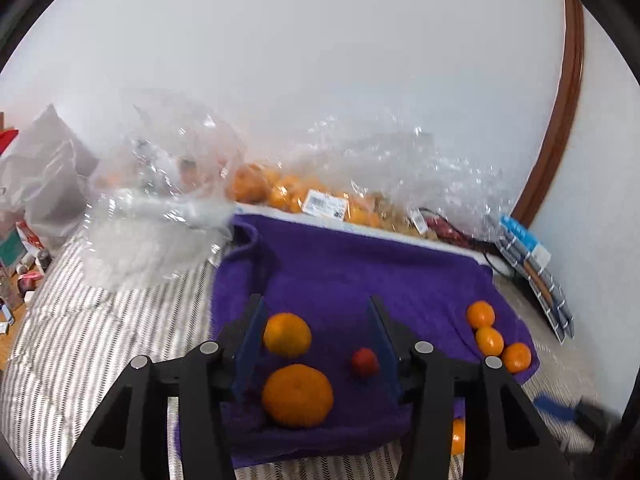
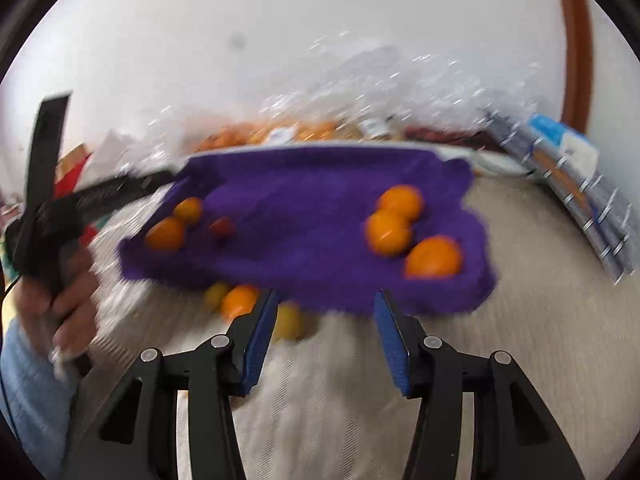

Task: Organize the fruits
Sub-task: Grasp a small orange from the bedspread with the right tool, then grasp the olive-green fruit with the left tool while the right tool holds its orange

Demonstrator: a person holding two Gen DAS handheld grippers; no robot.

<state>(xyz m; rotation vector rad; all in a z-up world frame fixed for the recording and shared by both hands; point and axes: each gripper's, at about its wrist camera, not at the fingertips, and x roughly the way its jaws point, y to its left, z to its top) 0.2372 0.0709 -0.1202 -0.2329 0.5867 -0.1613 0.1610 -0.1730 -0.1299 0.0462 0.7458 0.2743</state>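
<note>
purple towel [image 1: 360, 272] | orange mandarins [image 1: 297, 395] | grey-striped bedding [image 1: 80, 340]

Right wrist view motion-blurred; orange [image 1: 458, 437] half hidden behind left tongs [image 1: 316, 338].

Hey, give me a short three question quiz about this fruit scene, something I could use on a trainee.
1. True or false: the left tool is shut on an orange.
2. How many oranges sit in the right-hand cluster on the purple towel?
3. Multiple choice: the small red fruit lies (A) inside the plastic bag, (B) on the towel between the left tool's fingers, (C) off the towel.

Key: 1 false, both tools are open, and the right tool holds nothing either. 2 three. 3 B.
</note>
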